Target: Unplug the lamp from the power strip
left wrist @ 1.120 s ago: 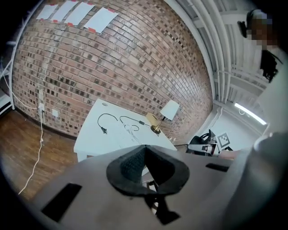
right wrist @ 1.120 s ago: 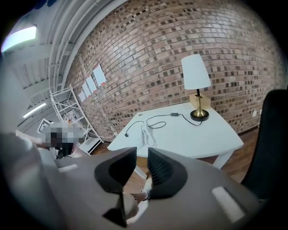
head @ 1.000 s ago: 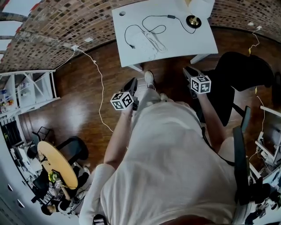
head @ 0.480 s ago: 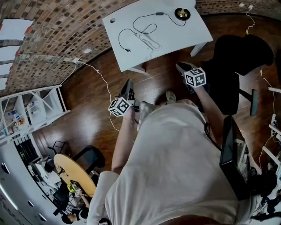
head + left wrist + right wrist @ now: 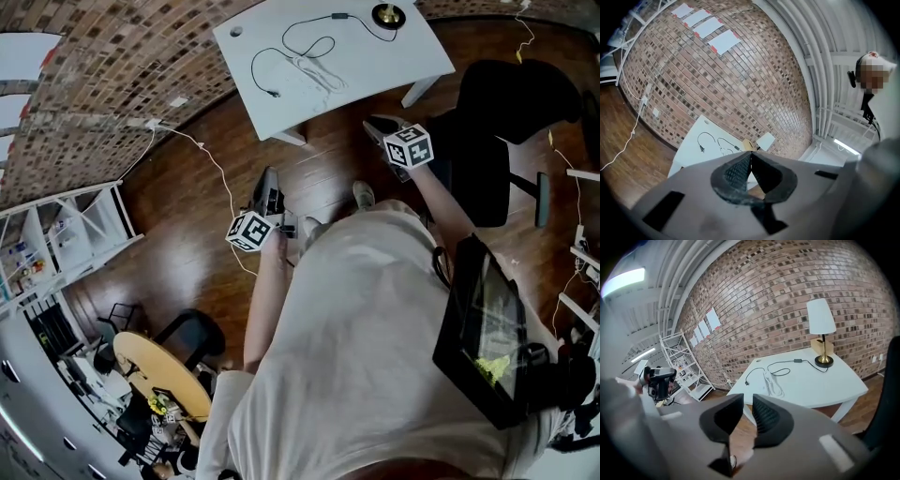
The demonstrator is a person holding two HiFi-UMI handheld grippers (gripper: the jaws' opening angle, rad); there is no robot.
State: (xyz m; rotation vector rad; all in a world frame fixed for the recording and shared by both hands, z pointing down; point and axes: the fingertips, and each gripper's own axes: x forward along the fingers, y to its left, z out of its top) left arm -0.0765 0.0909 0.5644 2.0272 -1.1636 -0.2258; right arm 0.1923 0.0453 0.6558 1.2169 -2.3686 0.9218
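A white table (image 5: 281, 112) stands by the brick wall. On it are the lamp (image 5: 821, 317) with its brass base (image 5: 384, 13), a black cord (image 5: 309, 42) and a white power strip (image 5: 772, 383). The cord's plug (image 5: 747, 381) lies on the tabletop left of the strip. My left gripper (image 5: 269, 183) is held over the wooden floor short of the table, its jaws shut with nothing in them (image 5: 751, 153). My right gripper (image 5: 375, 125) hangs near the table's front corner. Its jaws are closing, with a narrow gap and nothing between them (image 5: 747, 397).
A black office chair (image 5: 511, 103) stands right of the table, close to the right gripper. A white cable (image 5: 220, 183) runs over the floor from the wall. White shelving (image 5: 66, 225) is at the left, and a dark screen (image 5: 483, 328) at the person's right side.
The head view has swung: the table now sits higher and more to the left. Both grippers stay low in front of the person. A dark screen has come into view at the right.
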